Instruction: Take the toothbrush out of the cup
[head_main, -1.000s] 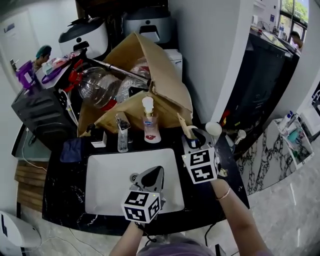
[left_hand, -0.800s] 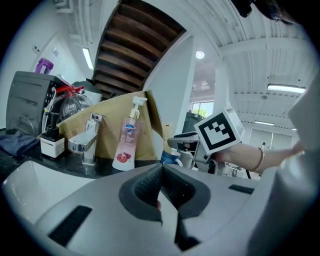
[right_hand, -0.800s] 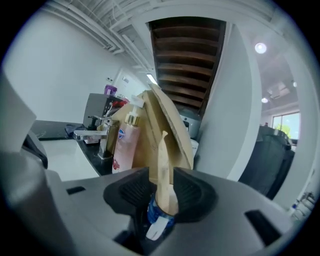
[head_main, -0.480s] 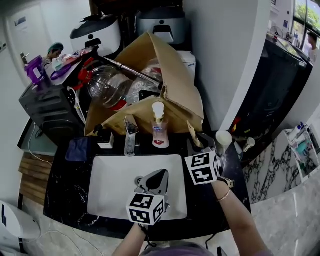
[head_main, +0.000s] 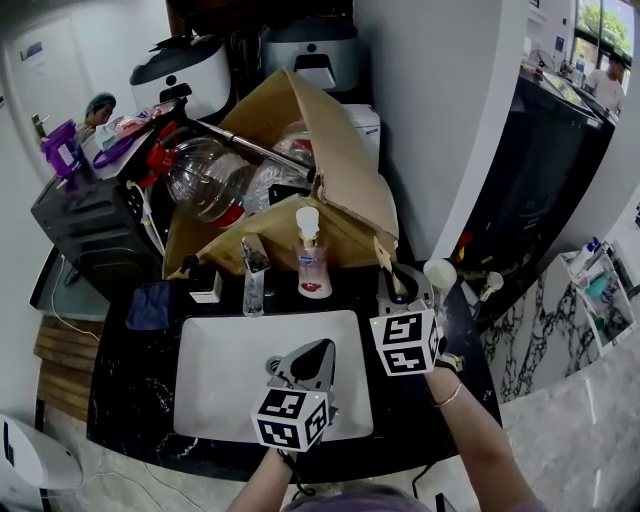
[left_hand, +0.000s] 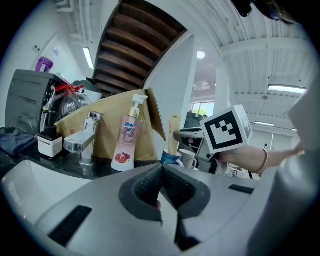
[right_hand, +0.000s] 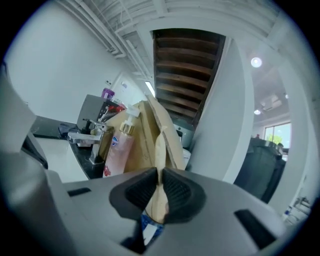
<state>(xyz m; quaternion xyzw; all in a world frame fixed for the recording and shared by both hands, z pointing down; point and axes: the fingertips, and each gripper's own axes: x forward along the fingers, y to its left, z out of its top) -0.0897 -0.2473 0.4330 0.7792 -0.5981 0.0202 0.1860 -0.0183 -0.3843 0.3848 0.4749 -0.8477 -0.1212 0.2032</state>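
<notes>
At a black washstand counter (head_main: 130, 395), the right gripper (right_hand: 160, 172) is pinching the pale, wood-coloured handle of the toothbrush (right_hand: 159, 147). Its jaws have just been closing, and the pads are now pressing the handle from both sides. The toothbrush is standing upright in the blue cup (right_hand: 149, 226), which is sitting on the counter to the right of the white sink basin (head_main: 225, 375). The left gripper (left_hand: 161, 169) is hovering over the basin with its jaws together and nothing between them. The toothbrush is looking light, stiff and slim, and its smooth handle is likely to swivel or slide in a loose pinch. The best hold is probably the upper handle, well clear of the rim, with a straight upward lift so the cup, itself seeming light, is not being dragged or tipped. Behind the basin a chrome faucet (left_hand: 82, 142) and a pink pump bottle (left_hand: 127, 145) are standing before a cardboard box (head_main: 320, 150). The bottle is showing a blue oval logo and a red fruit picture, but its wording is too small to read. The white label on a small dark bottle (left_hand: 50, 144) is carrying print that is equally illegible.
</notes>
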